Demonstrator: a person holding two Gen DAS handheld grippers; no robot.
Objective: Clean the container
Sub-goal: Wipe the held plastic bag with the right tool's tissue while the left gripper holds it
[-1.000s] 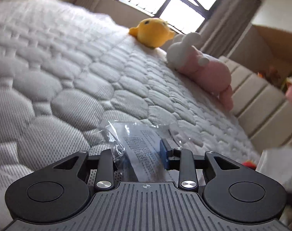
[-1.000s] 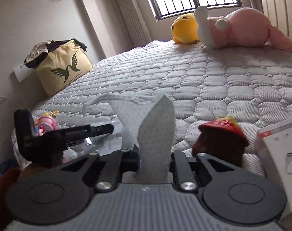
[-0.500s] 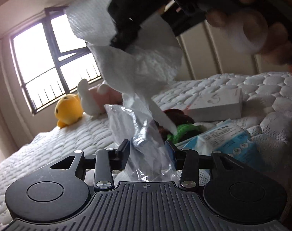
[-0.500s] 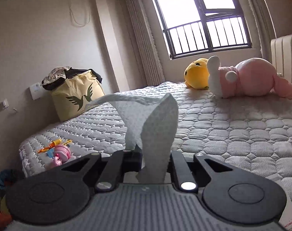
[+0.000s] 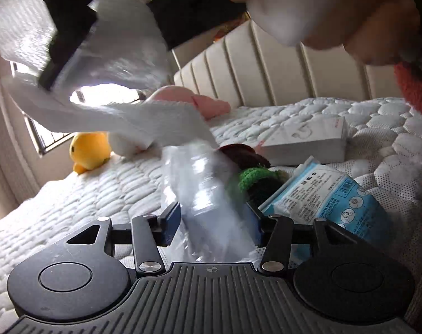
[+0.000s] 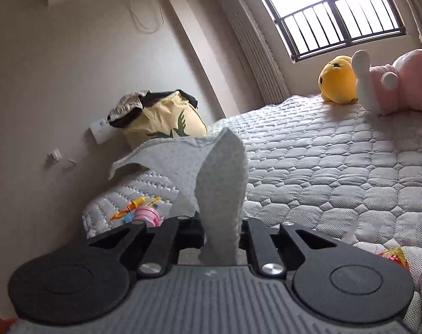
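Daylit barred window (image 6: 339, 14), quilted bed (image 6: 336, 161), padded headboard (image 5: 266, 66).

A blue and white tissue pack (image 5: 327, 194) lying on the mattress (image 5: 378, 117) carries rows of small printed text, a barcode and round pictogram icons, all too small to read. A cream bag (image 6: 169, 122) beside the bed shows a dark green bird emblem without legible words.

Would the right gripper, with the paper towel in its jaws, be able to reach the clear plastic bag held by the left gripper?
Probably yes. In the left wrist view the right gripper hangs just above the clear plastic bag, its paper towel already drooping onto the bag's top, with nothing between them.
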